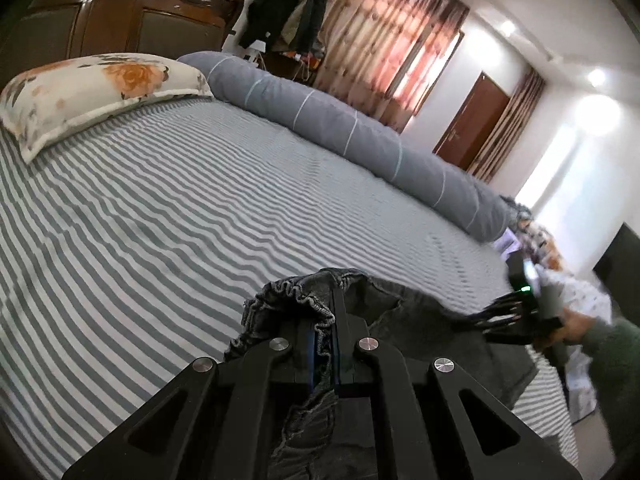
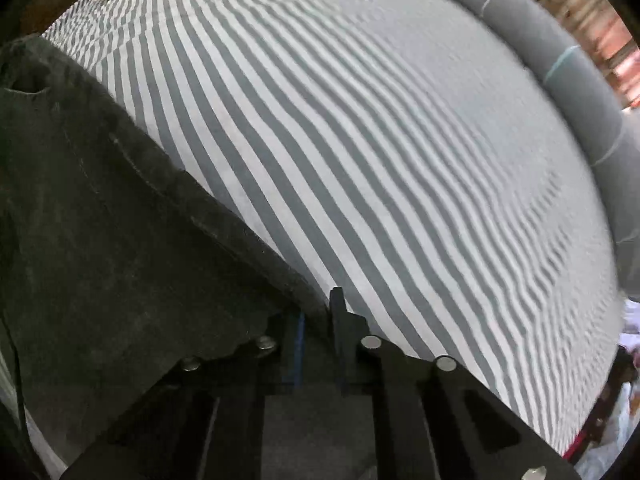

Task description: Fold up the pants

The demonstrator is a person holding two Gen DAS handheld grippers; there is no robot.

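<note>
The pants (image 1: 404, 320) are dark grey denim with an elastic waistband. My left gripper (image 1: 324, 320) is shut on the gathered waistband and holds it above the striped bed sheet (image 1: 180, 208). In the right wrist view the pants (image 2: 100, 220) stretch away to the left, and my right gripper (image 2: 320, 320) is shut on their near edge. The right gripper also shows in the left wrist view (image 1: 508, 316), at the far right, blurred, held by a hand in a green sleeve.
A floral pillow (image 1: 92, 88) lies at the head of the bed by the wooden headboard (image 1: 120, 12). A rolled grey duvet (image 1: 360, 132) runs along the far side and shows in the right wrist view (image 2: 580, 92). Clothes lie at the bed's right end (image 1: 540, 240).
</note>
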